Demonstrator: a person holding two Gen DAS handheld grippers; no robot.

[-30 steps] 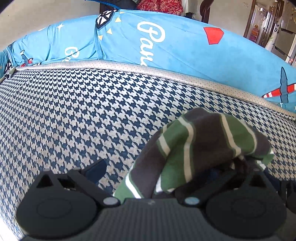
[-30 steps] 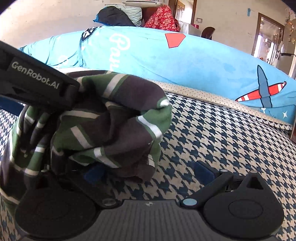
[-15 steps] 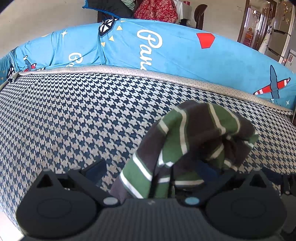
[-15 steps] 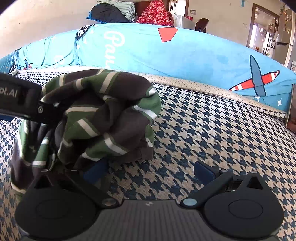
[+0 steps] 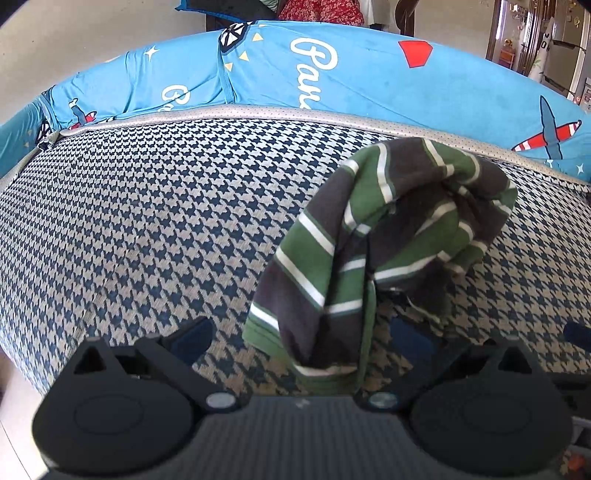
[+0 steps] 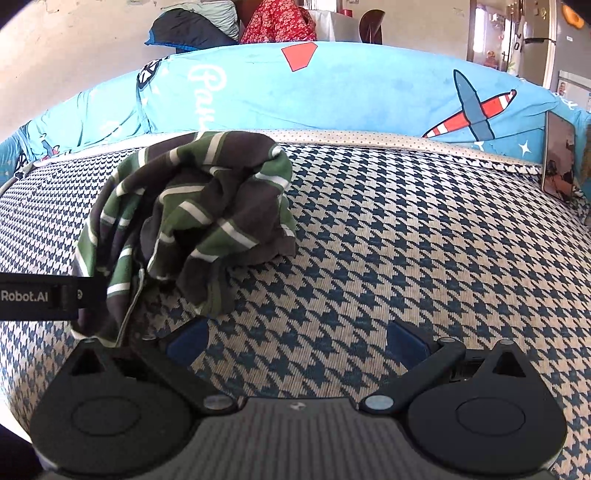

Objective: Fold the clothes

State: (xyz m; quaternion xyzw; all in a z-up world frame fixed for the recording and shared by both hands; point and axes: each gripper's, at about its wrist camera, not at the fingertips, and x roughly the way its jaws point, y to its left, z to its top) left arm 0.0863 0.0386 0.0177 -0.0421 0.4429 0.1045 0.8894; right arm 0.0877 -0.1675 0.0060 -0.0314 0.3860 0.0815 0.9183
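Observation:
A crumpled green, dark grey and white striped garment [image 5: 388, 236] lies in a heap on the houndstooth sofa seat [image 5: 147, 221]. My left gripper [image 5: 301, 339] is open; the garment's lower end hangs between its fingers and covers part of the right fingertip [image 5: 410, 339]. In the right wrist view the garment [image 6: 199, 206] sits at the left, with the left gripper's black body [image 6: 48, 295] reaching into it from the left edge. My right gripper [image 6: 297, 341] is open over bare seat, its left fingertip [image 6: 188, 343] just below the garment's hem.
A blue printed back cushion [image 5: 369, 81] runs behind the seat, past a beige piping strip [image 6: 369, 138]. A phone-like screen [image 6: 559, 155] leans at the far right. More clothes [image 6: 229, 26] are piled behind the sofa. The seat's front-left edge [image 5: 14, 354] drops to the floor.
Both grippers have drawn back from the garment. It now sits farther off and lower, slumped on the seat. The right gripper has shifted right, clear of the cloth.

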